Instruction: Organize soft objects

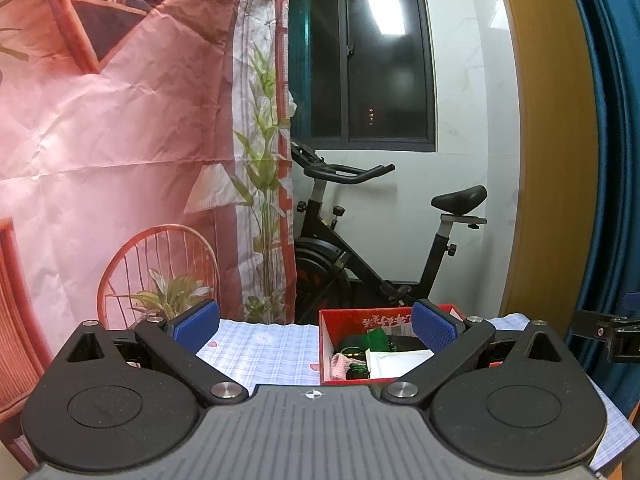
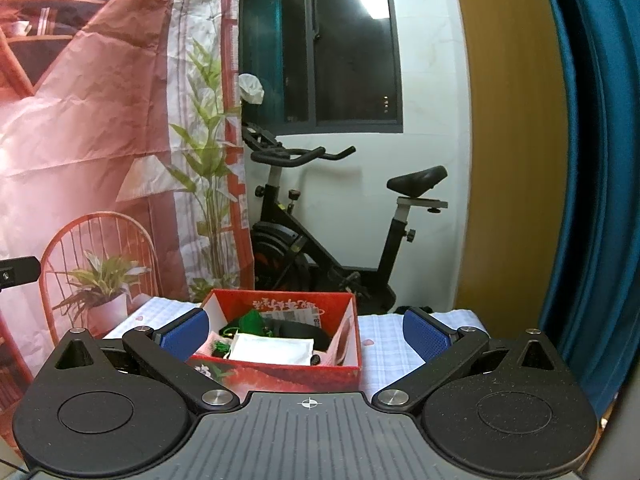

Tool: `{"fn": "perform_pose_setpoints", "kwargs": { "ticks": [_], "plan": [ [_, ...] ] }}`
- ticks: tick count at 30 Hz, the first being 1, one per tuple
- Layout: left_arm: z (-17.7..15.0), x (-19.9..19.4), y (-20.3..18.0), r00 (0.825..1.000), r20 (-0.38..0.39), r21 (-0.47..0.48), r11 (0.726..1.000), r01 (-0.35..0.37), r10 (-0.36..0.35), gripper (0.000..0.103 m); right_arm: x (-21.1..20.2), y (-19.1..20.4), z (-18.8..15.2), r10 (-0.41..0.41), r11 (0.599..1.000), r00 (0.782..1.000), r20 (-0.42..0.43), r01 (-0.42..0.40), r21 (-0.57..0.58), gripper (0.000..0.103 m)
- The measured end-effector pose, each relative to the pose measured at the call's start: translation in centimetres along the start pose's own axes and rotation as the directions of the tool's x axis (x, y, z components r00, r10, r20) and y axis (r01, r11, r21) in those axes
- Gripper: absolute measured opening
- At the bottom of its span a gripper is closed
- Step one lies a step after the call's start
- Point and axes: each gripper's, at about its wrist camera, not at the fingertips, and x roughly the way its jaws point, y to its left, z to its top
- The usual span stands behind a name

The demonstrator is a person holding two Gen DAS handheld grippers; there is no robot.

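Both tongs, left (image 1: 316,326) and right (image 2: 306,332), spread wide and hold nothing near the red box (image 2: 280,372)

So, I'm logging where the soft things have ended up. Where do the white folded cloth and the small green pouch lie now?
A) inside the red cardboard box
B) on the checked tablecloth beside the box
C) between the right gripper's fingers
A: the white folded cloth and small green pouch lie within the walls of the red cardboard box, while both grippers stand open and empty.

Both wrist views face the red box (image 1: 362,322) closely.
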Motion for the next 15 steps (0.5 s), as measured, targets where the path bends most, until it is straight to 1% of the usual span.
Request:
{"fn": "perform_pose_setpoints", "kwargs": {
  "ticks": [15],
  "plan": [
    [-0.07, 0.05, 0.2, 1.0, -0.008, -0.016, 1.0, 0.018, -0.018, 0.103, 0.23, -0.21, -0.04, 0.001, 1.0, 1.0, -0.003, -0.001, -0.002, 0.103]
  ]
}}
